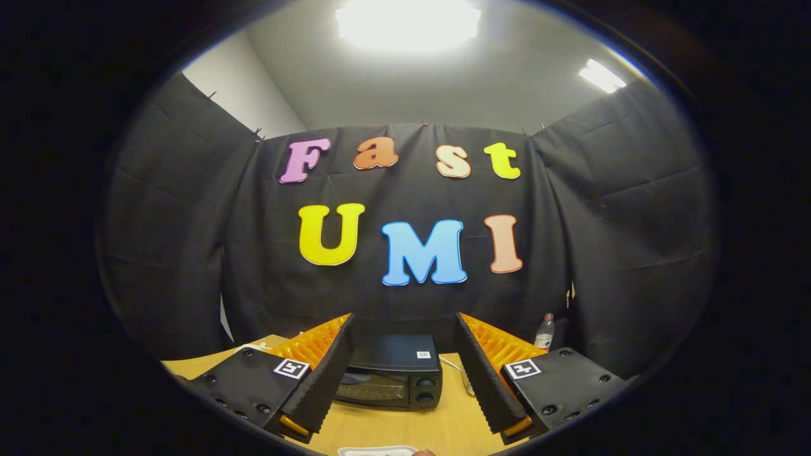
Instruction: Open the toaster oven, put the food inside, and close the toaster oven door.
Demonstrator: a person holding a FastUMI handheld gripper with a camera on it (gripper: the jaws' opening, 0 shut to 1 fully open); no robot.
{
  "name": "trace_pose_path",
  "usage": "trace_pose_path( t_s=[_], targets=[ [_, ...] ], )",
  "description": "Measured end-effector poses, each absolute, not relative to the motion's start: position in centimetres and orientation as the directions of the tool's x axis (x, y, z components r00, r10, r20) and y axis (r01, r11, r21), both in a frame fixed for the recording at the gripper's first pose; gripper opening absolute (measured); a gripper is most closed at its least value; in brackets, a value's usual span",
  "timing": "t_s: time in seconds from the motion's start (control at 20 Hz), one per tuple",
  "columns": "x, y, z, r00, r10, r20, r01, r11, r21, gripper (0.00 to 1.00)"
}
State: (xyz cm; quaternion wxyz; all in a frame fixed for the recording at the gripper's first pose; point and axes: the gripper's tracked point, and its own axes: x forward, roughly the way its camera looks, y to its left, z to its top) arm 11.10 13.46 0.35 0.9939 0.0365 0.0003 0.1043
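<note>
A black toaster oven (393,373) stands on the wooden table (405,427), beyond my fingers and framed by the gap between them. Its glass door is closed, with two knobs at its right side. My gripper (403,332) is open, held well above the table, and nothing is between its two fingers (326,373). The fingers have black ribbed pads and orange backs. At the table's near edge, below the fingers, the rim of a white plate (378,451) with something on it just peeks in; the food itself is mostly hidden.
A clear plastic water bottle (544,332) stands at the back right of the table, by the black cloth wall. A white cable (453,364) runs from the oven's right side. Another white cable (253,347) lies at the back left.
</note>
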Motion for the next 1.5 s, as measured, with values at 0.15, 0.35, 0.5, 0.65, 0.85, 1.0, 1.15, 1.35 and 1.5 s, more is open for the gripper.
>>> trace_pose_path(
  t_s=[0.15, 0.35, 0.5, 0.65, 0.85, 1.0, 1.15, 1.35, 1.5],
  targets=[
    [13.1, 16.3, -0.3, 0.97, 0.241, 0.0, -0.241, 0.967, 0.086, 0.96],
    [15.6, 19.9, -2.1, 0.958, 0.286, -0.026, -0.282, 0.954, 0.102, 0.96],
    [17.5, 22.1, -4.5, 0.947, 0.314, -0.063, -0.308, 0.947, 0.096, 0.96],
    [19.2, 24.0, -7.2, 0.938, 0.327, -0.11, -0.317, 0.943, 0.098, 0.96],
    [21.4, 26.5, -11.3, 0.92, 0.344, -0.19, -0.331, 0.939, 0.097, 0.96],
    [22.8, 27.8, -14.1, 0.906, 0.341, -0.252, -0.324, 0.94, 0.106, 0.96],
    [23.6, 28.7, -16.3, 0.9, 0.323, -0.292, -0.306, 0.946, 0.104, 0.96],
    [23.8, 29.5, -18.8, 0.889, 0.307, -0.339, -0.293, 0.952, 0.093, 0.97],
    [23.7, 29.3, -20.9, 0.881, 0.274, -0.386, -0.27, 0.961, 0.067, 0.97]
  ],
)
